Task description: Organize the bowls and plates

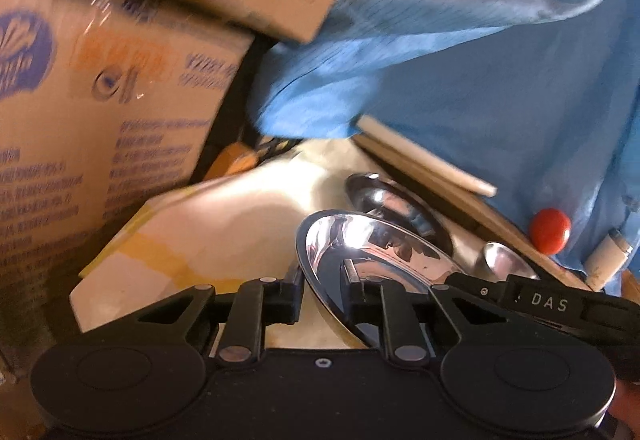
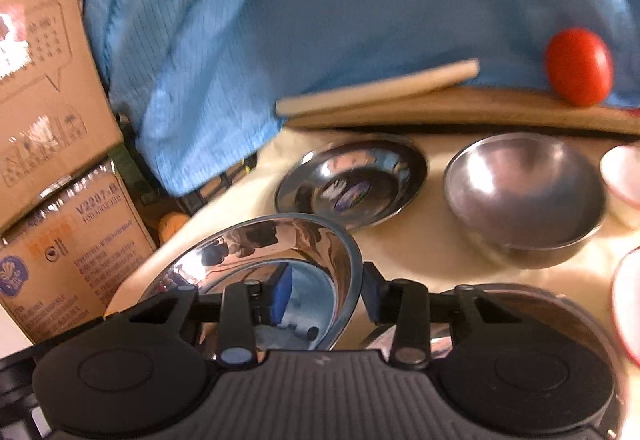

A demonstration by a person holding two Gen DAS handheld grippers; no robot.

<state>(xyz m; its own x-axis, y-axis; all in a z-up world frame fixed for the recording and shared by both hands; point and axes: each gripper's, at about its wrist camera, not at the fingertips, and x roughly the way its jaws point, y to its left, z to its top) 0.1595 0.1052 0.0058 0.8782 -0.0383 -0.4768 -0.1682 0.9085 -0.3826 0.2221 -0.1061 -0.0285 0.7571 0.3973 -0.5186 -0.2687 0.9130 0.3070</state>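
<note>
Cardboard boxes (image 2: 60, 160) printed in blue and orange stack up at the left of a pale tabletop (image 2: 424, 252), and a blue garment (image 2: 340, 8) fills the background above a wooden board (image 2: 460, 112) with a light stick (image 2: 380, 86) lying on it and a red tomato (image 2: 579, 66) at its far end. On the table stand a shallow steel dish (image 2: 352, 182) and, to its right, a deeper matte steel bowl (image 2: 524, 196). Nearest, a mirror-bright steel plate (image 2: 280, 244) is tilted up off the table (both grippers are on it). The left gripper (image 1: 324, 292) is clamped on the plate's rim. The right gripper (image 2: 324, 294) straddles the opposite rim, one blue pad inside the plate and one outside; I cannot tell whether they press on it. White dishes with red rims (image 2: 626, 304) show at the right edge.
</note>
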